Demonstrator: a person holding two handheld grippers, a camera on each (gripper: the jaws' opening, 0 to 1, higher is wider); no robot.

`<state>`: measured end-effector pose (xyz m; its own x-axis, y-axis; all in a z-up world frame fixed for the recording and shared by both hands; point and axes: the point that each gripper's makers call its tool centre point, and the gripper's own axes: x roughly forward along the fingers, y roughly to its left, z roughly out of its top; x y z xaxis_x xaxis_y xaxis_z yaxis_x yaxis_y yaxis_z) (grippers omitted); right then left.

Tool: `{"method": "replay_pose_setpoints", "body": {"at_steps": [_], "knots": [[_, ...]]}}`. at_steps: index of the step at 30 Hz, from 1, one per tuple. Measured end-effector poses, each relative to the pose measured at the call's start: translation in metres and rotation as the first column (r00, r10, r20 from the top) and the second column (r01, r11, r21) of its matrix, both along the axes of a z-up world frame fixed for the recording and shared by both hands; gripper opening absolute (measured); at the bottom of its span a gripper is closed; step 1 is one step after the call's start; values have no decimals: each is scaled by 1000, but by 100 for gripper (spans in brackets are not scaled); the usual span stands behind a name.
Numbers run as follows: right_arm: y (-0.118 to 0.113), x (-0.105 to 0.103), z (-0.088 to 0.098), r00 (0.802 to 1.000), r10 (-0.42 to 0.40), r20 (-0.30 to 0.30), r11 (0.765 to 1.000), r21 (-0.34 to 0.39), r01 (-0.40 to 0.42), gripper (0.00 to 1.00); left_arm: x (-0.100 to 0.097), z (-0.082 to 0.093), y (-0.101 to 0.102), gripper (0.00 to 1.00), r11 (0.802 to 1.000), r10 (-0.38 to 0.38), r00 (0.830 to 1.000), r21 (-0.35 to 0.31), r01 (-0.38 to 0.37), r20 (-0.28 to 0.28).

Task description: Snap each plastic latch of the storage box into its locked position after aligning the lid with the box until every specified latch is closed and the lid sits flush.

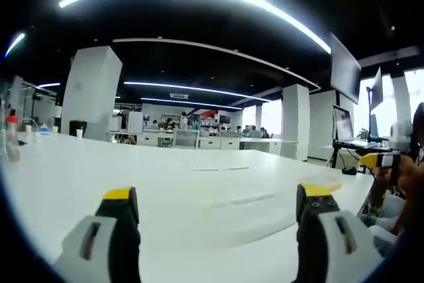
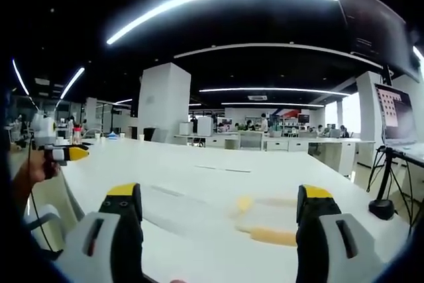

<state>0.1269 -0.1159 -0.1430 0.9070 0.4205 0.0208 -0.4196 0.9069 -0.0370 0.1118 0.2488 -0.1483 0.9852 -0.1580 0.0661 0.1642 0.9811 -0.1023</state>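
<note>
- Fingers (image 1: 119,217) of the left gripper (image 1: 218,207) stand wide apart with nothing between them, above the white worktop (image 1: 172,177).
- Fingers (image 2: 122,213) of the right gripper (image 2: 218,207) are also spread wide and hold nothing.
- Just beyond them, a clear storage box (image 2: 265,220) with yellow latches (image 2: 271,235) lies flat on the worktop.
- Far left, a hand (image 2: 33,170) holds the other gripper.
</note>
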Motion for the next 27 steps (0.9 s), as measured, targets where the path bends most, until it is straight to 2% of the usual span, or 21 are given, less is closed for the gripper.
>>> {"method": "replay_pose_setpoints", "body": {"at_steps": [7,12,18,23,27], "knots": [[-1,-3,5,1000,7,10,1000,7,-7,98,5,-3,-5,99,999,-28,1000,24,28,-13],[2,-8,12,999,21,31,1000,10,-21,97,14,-7,-16,99,997,-74,997,8,75,-28],[7,-10,12,999,38,27,999,16,-39,97,33,-3,-27,99,993,-119,992,8,119,-34],[8,-9,12,999,41,30,999,14,-41,97,47,3,-42,99,984,-166,985,52,169,-48],[10,-8,10,998,51,22,998,24,-52,97,57,7,-53,99,978,-194,980,64,197,-54]]}}
